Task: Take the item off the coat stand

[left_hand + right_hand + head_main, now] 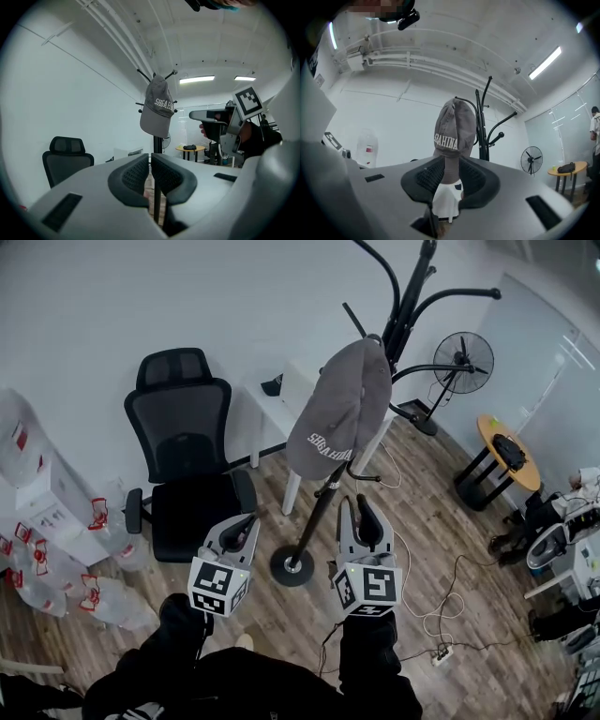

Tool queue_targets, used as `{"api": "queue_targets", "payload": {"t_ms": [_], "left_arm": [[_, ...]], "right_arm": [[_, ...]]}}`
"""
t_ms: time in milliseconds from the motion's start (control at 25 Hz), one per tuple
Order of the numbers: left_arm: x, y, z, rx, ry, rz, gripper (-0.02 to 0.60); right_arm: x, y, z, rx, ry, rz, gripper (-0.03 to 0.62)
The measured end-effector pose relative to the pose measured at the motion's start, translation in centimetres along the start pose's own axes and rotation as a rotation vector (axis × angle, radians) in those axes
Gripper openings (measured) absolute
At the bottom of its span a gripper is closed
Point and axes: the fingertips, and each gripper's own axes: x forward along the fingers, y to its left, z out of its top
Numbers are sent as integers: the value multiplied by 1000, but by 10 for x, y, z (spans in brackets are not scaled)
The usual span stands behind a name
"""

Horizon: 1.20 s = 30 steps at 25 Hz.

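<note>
wood floor (412, 521), coat stand (317, 512) top cropped

grey cap (454, 136) on the coat stand (485, 123): white lettering reads roughly "sbahina", second letter unclear.

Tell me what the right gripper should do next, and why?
Probably raise the right gripper toward the brim of the grey fabric baseball cap. Its fingers stand apart with the brim lined up between them, but the cap hangs ungripped on the black metal coat stand.
</note>
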Motion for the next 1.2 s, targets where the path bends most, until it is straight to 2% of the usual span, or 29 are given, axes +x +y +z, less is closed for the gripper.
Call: {"api": "queue_targets", "payload": {"t_ms": [200,400,840,1040,1200], "left_arm": [[-2,5,-3,-8,4,6,35],[-4,5,-4,-16,2,5,35],[-10,19,-8,-33,-4,20,35],[-13,28,-8,-39,-8,37,35],[-14,36,-9,-44,-10,51,35]], "right_arm": [[17,-2,42,-19,-64,8,170],[30,6,73,-35,-95,47,204],[76,25,86,-60,-39,99,297],[95,24,81,-90,12,68,290],[100,19,76,-95,32,25,202]]}}
